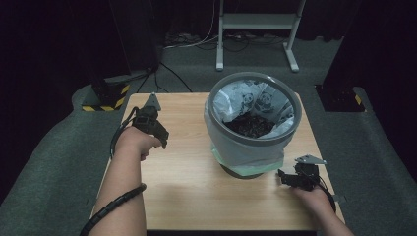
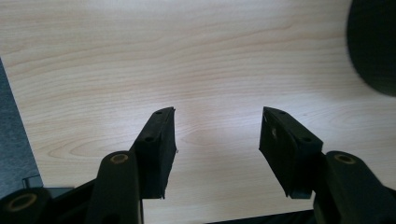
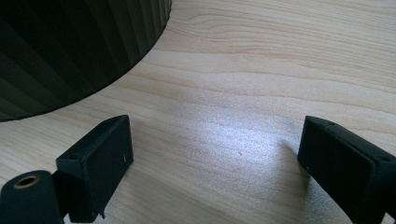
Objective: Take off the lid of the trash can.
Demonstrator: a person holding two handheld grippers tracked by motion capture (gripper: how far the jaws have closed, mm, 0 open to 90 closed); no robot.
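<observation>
Sitting toward the back right of the worktop [image 1: 187,196], the grey bin [image 1: 246,147] is lying between your two hands, nearer to your right one. You are holding the left gripper [image 1: 162,140] well apart from the bin, out over the left part of the worktop, with its jaws standing apart and nothing but bare wood between them. You are keeping the right gripper [image 1: 281,176] low and just beside the bin's base, its jaws spread wide over bare wood, touching nothing.

From above, the bin's white liner [image 1: 260,98] with panda prints is folding over the rim, and something dark is lying at the bottom [image 1: 251,125]; what it is cannot be made out. A pale green band [image 1: 255,167] is showing near the foot of the bin.

Your left gripper view is catching the bin as a dark curved patch [image 2: 373,46] cut off at the top right corner. Your right gripper view is showing its dark ribbed wall [image 3: 70,46] close by at the upper left, cut off by the frame, a detail the high view is not giving you.
</observation>
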